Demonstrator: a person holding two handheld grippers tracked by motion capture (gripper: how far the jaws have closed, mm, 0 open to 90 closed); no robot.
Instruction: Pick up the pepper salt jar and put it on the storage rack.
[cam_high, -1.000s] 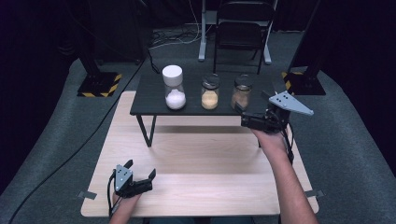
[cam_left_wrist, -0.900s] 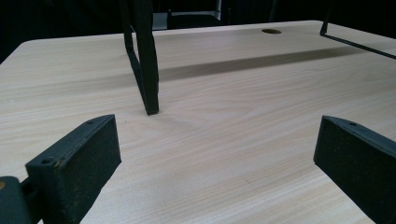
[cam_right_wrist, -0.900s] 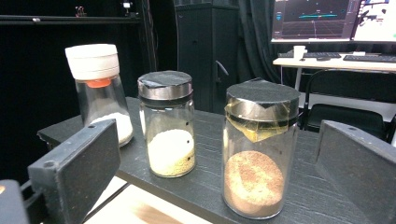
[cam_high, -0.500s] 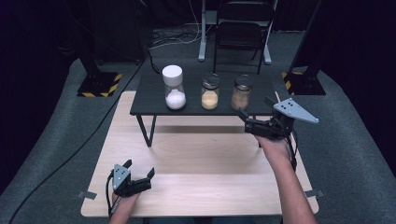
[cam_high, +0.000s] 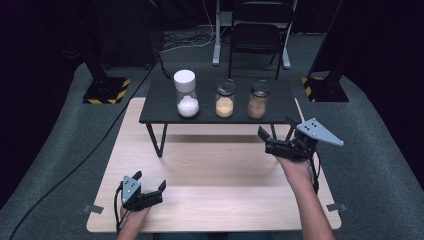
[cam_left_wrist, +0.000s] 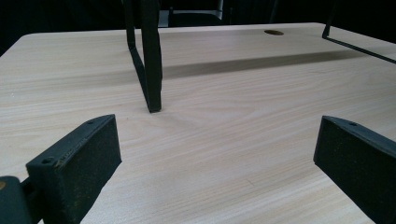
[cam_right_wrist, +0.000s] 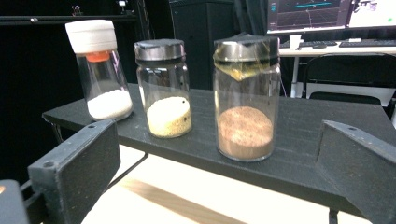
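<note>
Moved: right hand-held gripper (cam_high: 272, 142) has drawn back toward the person and dropped lower than it was a second ago, away from the black shelf's right end; left hand-held gripper (cam_high: 150, 192) has stayed put near the front edge of the bench (cam_high: 220, 200).
Right hand-held gripper state: jaws wide apart, holding nothing, pointed at the jars.
Left hand-held gripper state: jaws wide apart, empty, resting low over the wood.
Thing in hand: brown-powder jar (cam_right_wrist: 245, 100), straight ahead of the right hand-held gripper and the nearest of the three to it, apart from its jaws.
Where it stands: upright on the black shelf (cam_right_wrist: 303, 158), close to the edge facing the hand-held gripper.
Handling, as a judgement: glass, so stiff, smooth and likely slippery; breakable if knocked off the raised shelf; only partly filled, so probably fairly light with its weight low.
Where to take hold: across the straight glass wall at mid-height, above the powder line, not on the lid.
Brown-powder jar contents: brown powder filling roughly the lower third; dark metal-look lid, something yellowish under it that I cannot identify.
Middle jar (cam_right_wrist: 164, 88): just left of it, yellow grains in the bottom, dark lid.
White-capped jar (cam_right_wrist: 100, 67): farthest left, white powder low down, white cap over an orange collar.
</note>
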